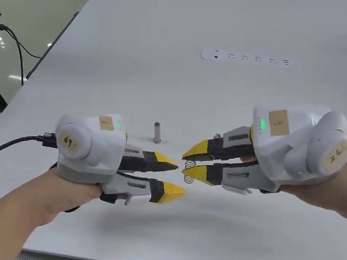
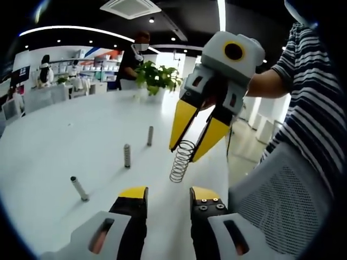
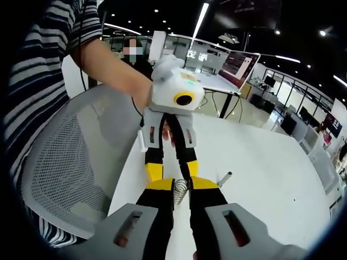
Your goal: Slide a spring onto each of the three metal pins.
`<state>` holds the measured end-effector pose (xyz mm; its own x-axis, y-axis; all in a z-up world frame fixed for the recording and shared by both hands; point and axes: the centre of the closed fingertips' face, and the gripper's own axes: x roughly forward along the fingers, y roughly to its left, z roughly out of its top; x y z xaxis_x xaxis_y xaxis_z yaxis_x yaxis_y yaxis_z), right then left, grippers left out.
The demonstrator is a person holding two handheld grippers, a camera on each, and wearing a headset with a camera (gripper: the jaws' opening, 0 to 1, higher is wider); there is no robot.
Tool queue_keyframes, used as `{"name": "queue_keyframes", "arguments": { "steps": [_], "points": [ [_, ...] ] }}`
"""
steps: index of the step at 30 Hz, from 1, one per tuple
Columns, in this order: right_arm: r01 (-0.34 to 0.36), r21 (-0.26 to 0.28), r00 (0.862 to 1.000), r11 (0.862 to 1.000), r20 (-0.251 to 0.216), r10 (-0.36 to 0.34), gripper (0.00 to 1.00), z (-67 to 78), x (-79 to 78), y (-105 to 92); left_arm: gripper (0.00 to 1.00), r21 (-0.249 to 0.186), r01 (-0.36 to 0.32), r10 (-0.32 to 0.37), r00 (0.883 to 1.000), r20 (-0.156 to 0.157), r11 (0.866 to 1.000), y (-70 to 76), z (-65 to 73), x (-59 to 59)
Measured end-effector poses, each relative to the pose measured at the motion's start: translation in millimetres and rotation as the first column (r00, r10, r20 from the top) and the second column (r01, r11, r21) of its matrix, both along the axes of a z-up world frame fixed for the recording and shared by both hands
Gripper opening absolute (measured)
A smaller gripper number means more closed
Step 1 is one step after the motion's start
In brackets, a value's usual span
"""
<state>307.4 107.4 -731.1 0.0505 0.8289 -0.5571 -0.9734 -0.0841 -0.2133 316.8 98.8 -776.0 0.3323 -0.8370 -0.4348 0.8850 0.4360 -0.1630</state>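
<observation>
My right gripper (image 1: 187, 165) is shut on one end of a small wire spring (image 1: 190, 164), held just above the white table (image 1: 157, 60). In the left gripper view the spring (image 2: 181, 161) hangs down from the right gripper (image 2: 184, 151). My left gripper (image 1: 171, 176) faces it tip to tip, open and empty, a short way off. Its own jaws (image 2: 169, 194) stand apart below the spring. Three upright metal pins (image 2: 79, 188), (image 2: 127, 155), (image 2: 149, 136) stand bare in a row. One pin (image 1: 157, 132) stands just beyond the grippers. In the right gripper view the spring (image 3: 180, 192) sits between the jaws (image 3: 181, 184).
A white power strip (image 1: 245, 58) lies far back on the table. A black cable (image 1: 15, 42) runs off the left edge. The near table edge (image 1: 81, 253) is close under the hands. A grey mesh chair (image 3: 70, 179) stands beside the table.
</observation>
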Motion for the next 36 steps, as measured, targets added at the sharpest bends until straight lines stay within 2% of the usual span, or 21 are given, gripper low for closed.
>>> {"name": "queue_keyframes", "arguments": {
  "steps": [10, 18, 22, 27, 32, 36],
  "points": [
    [0.021, 0.002, 1.000, 1.000, 0.003, -0.021, 0.07, -0.3, 6.7, -2.2, 0.33, 0.009, -0.070, 0.070, 0.998, -0.005, 0.998, 24.2, -1.4, 5.3],
    [0.038, 0.003, 0.999, 0.999, 0.002, -0.038, 0.07, -0.6, 12.2, -4.4, 0.44, 0.020, -0.137, 0.137, 0.990, -0.007, 0.990, 46.3, -3.0, 10.9],
    [0.041, 0.003, 0.999, 0.999, 0.004, -0.041, 0.07, -0.7, 13.8, -4.6, 0.51, 0.020, -0.154, 0.154, 0.988, -0.001, 0.988, 51.0, -1.3, 12.5],
    [0.049, 0.004, 0.999, 0.999, 0.006, -0.049, 0.07, -0.9, 16.2, -5.6, 0.55, 0.021, -0.179, 0.179, 0.984, -0.003, 0.984, 59.3, -4.4, 14.0],
    [0.062, 0.004, 0.998, 0.998, 0.007, -0.062, 0.07, -1.5, 19.8, -7.3, 0.68, 0.034, -0.204, 0.205, 0.979, 0.001, 0.978, 67.4, -8.1, 15.0],
    [0.071, 0.004, 0.997, 0.997, 0.007, -0.071, 0.07, -2.0, 22.6, -8.1, 0.79, 0.021, -0.230, 0.230, 0.973, -0.007, 0.973, 73.7, -8.8, 16.2]
  ]
}}
